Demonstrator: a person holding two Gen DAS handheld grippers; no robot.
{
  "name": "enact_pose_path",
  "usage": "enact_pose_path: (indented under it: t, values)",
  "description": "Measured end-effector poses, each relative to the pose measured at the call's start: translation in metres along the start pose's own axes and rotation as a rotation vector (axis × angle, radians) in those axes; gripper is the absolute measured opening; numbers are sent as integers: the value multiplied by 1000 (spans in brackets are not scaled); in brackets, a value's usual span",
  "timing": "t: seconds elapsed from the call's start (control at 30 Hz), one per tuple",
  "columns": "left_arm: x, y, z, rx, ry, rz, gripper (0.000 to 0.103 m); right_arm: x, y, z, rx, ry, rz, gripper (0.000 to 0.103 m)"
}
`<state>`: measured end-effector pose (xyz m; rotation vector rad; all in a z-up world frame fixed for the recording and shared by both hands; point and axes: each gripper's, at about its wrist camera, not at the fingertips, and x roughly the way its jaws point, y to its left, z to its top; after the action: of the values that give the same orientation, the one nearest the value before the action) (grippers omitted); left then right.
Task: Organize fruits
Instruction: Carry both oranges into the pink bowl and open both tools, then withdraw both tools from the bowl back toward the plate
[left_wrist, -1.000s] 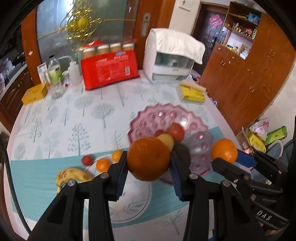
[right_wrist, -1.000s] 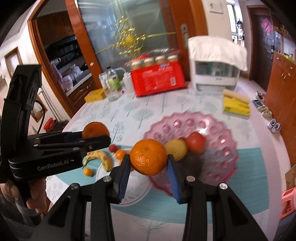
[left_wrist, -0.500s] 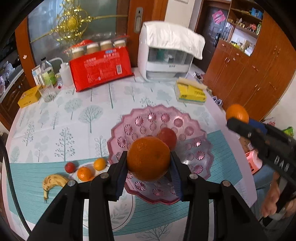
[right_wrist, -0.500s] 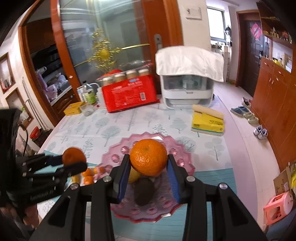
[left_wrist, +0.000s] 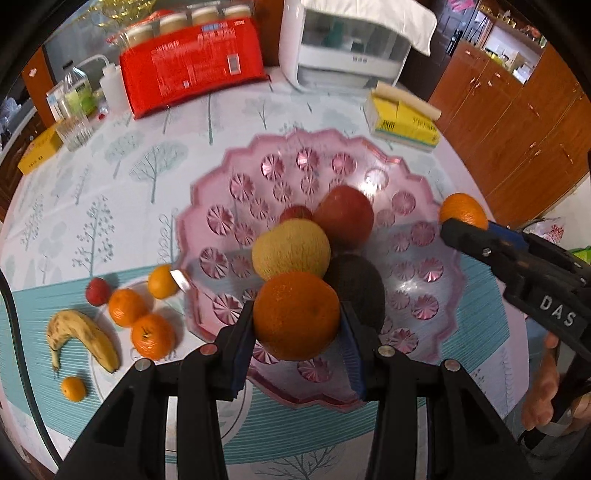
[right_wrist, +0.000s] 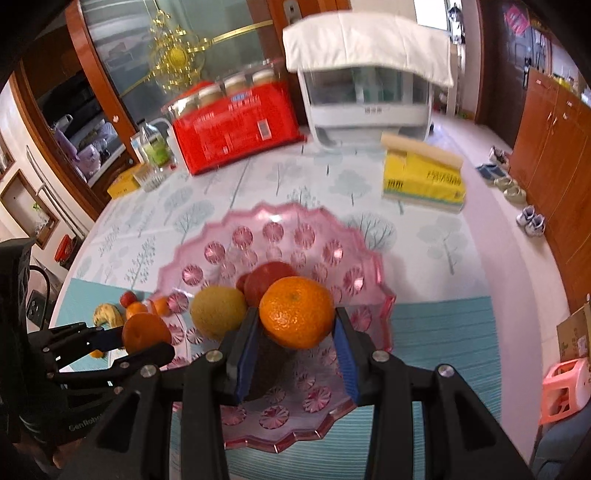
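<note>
Now 2 oranges ride clamped: left gripper (left_wrist: 297, 325) grips a dark orange (left_wrist: 296, 320) above the pink bowl's (left_wrist: 448, 317) near rim, right gripper (right_wrist: 295, 334) grips a bright orange (right_wrist: 296, 313) over its centre, both directly above fruit

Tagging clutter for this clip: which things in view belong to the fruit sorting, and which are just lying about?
Job: pink glass fruit dish, left gripper and right gripper, each with an orange, loose banana, tangerines.
Lying about: red package, yellow box, white appliance.
</note>
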<state>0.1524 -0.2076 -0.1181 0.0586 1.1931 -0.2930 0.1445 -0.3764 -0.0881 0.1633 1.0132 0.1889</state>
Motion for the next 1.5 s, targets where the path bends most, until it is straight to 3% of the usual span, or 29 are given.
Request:
enact_pose_path:
  t: [0.27, 0.87, 0.97, 1.1, 1.5]
  values:
    - [20, -8, -7, 21, 50, -9, 41, 38, -4, -12, 18, 99, 18, 39]
    - [35, -13, -9, 28, 93, 7, 42, 61, 2, -17, -3, 158, 14, 40]
    - [34, -12, -9, 22, 92, 5, 46, 63, 2, -19, 3, 166, 10, 40]
    - [27, -12, -7, 20, 56, 19, 68, 64, -1, -20, 30, 175, 3, 41]
    - [20, -7, -8, 7, 43, 39, 74, 60, -3, -24, 65, 177, -2, 43]
